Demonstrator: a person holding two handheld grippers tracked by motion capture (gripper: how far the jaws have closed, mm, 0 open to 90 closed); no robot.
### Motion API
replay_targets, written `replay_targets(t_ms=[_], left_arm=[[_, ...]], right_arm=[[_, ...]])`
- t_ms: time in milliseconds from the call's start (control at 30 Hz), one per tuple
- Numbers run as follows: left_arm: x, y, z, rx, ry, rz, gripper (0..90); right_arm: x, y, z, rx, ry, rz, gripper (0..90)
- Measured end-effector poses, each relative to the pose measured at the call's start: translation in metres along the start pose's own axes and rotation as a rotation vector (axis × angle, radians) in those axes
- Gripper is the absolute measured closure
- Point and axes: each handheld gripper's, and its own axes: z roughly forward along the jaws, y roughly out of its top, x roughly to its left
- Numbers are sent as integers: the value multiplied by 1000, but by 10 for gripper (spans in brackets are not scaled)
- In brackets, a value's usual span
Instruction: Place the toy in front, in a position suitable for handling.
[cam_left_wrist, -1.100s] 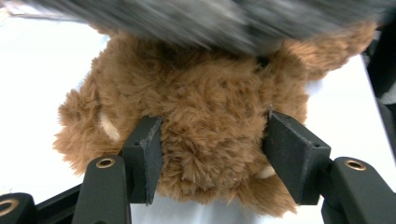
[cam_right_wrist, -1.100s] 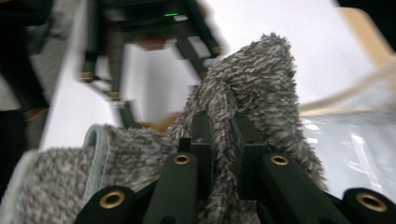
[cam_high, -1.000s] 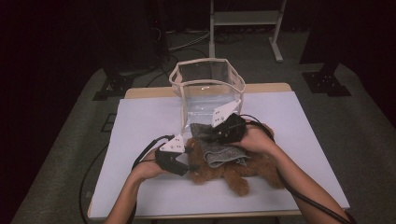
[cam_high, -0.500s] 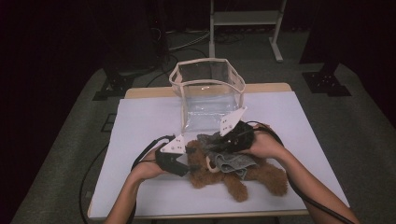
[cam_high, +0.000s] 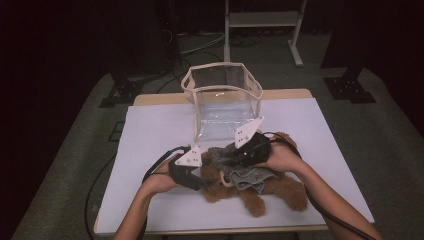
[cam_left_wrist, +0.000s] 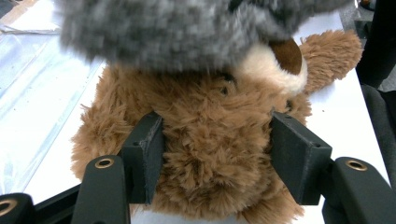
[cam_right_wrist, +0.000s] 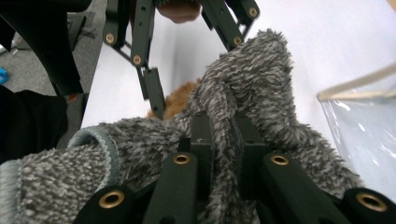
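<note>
Right gripper (cam_high: 231, 156) now lower, toward the person, pinching grey garment (cam_high: 245, 174) (left gripper (cam_high: 202, 177) clamping teddy bear (cam_high: 280, 187)).

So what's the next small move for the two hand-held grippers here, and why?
Probably the right hand-held gripper should draw the grey fuzzy garment further over the teddy bear's head. It is pinching the fabric, which already drapes the head, while the left hand-held gripper brackets the bear to steady it.

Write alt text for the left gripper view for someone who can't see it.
The left gripper grips a brown teddy bear's head between its two black jaws on a white table. A fuzzy grey garment hangs above the bear's face.
</note>
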Motion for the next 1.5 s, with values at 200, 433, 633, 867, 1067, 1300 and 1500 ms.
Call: replay_targets(t_ms=[200,433,633,867,1067,1300,1500], left_arm=[[1,-1,0,8,5,-5,388],[4,5,-4,-36,26,-15,382],[-6,21,6,-48,27,63,368],[1,23,11,-61,49,13,366],[7,24,11,-65,80,-16,371],[13,25,11,-78,74,-43,380],[16,26,11,-72,104,-59,384]], right_arm=[[1,-19,-23,58,-54,23,804],[2,-28,-33,49,-76,23,803],[-3,-24,-10,26,-70,32,801],[9,-42,-29,-10,-88,51,805],[28,-60,-43,-18,-111,52,805],[36,-70,-47,-18,-125,61,805],[37,-44,-22,-33,-80,2,805]])
